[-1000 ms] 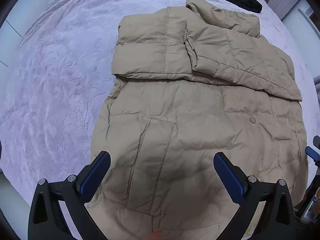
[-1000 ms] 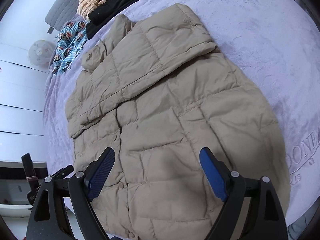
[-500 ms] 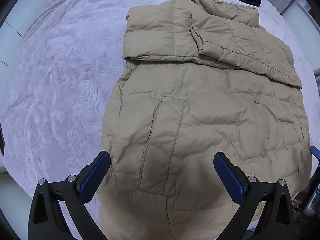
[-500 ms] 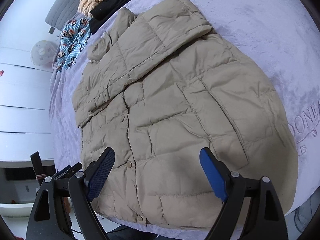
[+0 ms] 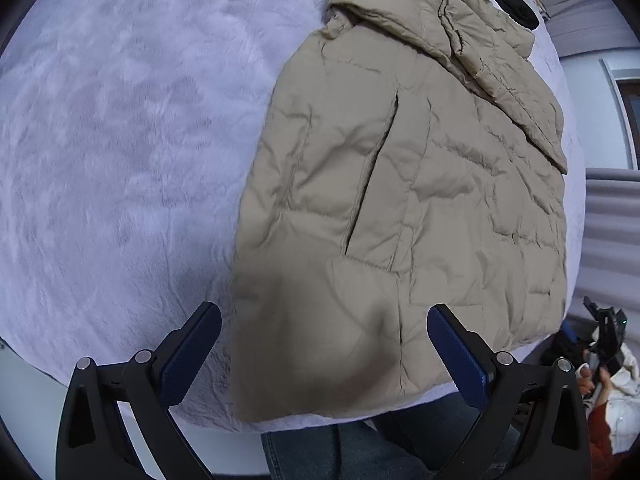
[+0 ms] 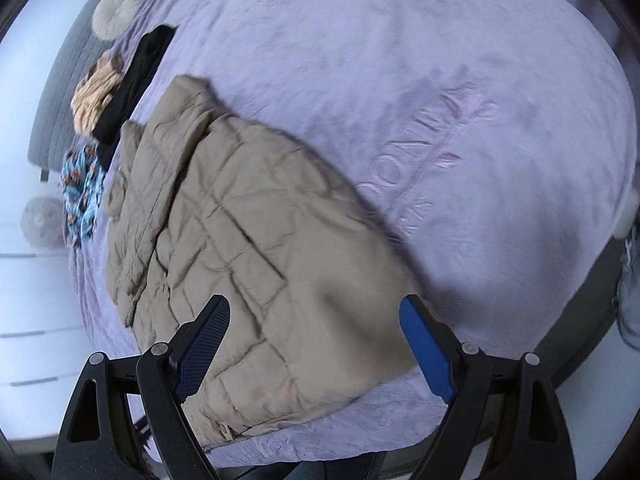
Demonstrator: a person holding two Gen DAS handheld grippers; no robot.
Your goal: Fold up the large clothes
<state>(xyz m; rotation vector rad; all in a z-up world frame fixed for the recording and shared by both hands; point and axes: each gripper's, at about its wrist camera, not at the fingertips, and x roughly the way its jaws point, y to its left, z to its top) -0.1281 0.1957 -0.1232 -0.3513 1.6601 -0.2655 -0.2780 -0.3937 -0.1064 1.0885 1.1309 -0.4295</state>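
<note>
- The beige puffer jacket lies flat on the lilac plush blanket of the bed, sleeves folded across its upper part, hem at the near edge.
- The left gripper hovers above the hem, jaws wide, empty.
- The right gripper likewise stands open, holding nothing.
- Other clothes lie beyond the collar.

One beige puffer jacket on lavender bedspread, near its front edge. Three other garments at far edge: one black garment, one blue patterned garment, one orange-tan garment. Two round cushions. Two grippers: left gripper, right gripper.
</note>
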